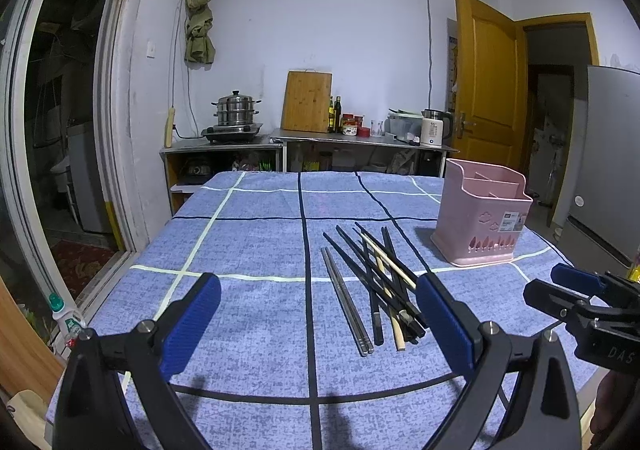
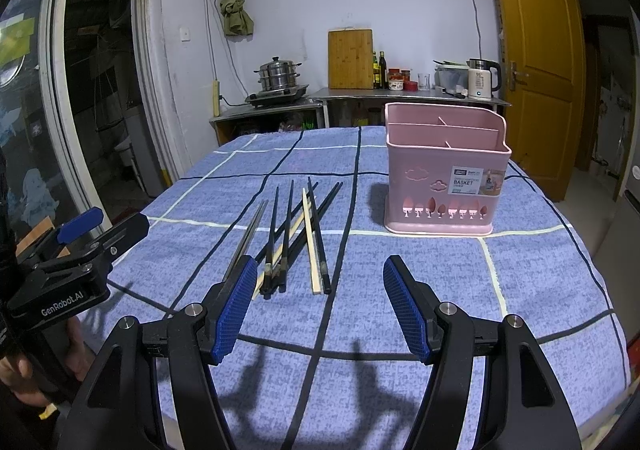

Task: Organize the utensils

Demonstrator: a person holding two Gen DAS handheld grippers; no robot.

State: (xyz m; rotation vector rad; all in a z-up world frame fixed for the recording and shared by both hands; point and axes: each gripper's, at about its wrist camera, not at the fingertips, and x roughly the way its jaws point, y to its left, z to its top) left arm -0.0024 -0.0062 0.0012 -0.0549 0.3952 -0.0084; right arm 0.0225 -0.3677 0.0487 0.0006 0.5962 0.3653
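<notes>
Several chopsticks (image 1: 376,286) lie in a loose pile on the blue checked cloth: black ones, pale wooden ones and a metal pair (image 1: 346,308). They also show in the right wrist view (image 2: 296,238). A pink divided utensil basket (image 1: 482,220) stands upright to their right, also in the right wrist view (image 2: 442,178); no utensil shows inside it. My left gripper (image 1: 320,314) is open and empty, above the cloth just before the pile. My right gripper (image 2: 320,306) is open and empty, near the pile's close ends.
The cloth-covered table (image 2: 540,270) drops off at its right and near edges. A steel counter (image 1: 360,140) with a steamer pot, cutting board, bottles and kettle stands against the back wall. A yellow door (image 1: 488,82) is at right, a sliding glass door at left.
</notes>
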